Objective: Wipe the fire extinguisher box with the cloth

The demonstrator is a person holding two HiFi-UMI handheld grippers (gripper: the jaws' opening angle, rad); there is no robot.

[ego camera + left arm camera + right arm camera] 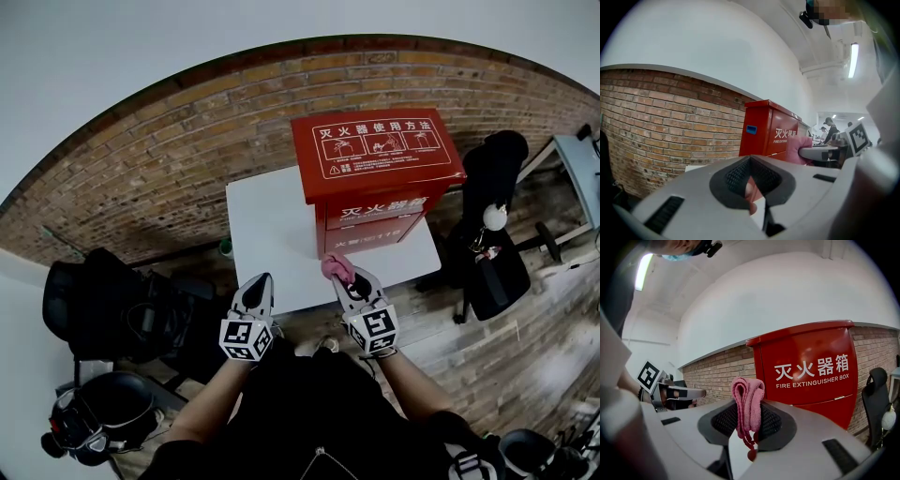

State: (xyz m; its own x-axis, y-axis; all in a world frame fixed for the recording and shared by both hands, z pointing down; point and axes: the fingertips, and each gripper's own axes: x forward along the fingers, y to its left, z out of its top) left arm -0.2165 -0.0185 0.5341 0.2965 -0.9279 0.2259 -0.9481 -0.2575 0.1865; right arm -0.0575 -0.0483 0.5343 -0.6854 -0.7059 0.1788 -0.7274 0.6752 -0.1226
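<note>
The box [375, 155] stands on the right half of the table [267, 234], before the wall [187, 159], with a chair [103, 300] left, another chair [494, 253] right, the right gripper [349, 277] just before the box with the cloth [336, 266] between its jaws, and the left gripper [260, 283] to its left.

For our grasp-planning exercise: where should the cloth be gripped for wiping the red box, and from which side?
Probably as now: the right hand-held gripper pinches the cloth across its folded middle, from the person's side, so the fold sticks out beyond the jaws towards the box.
</note>
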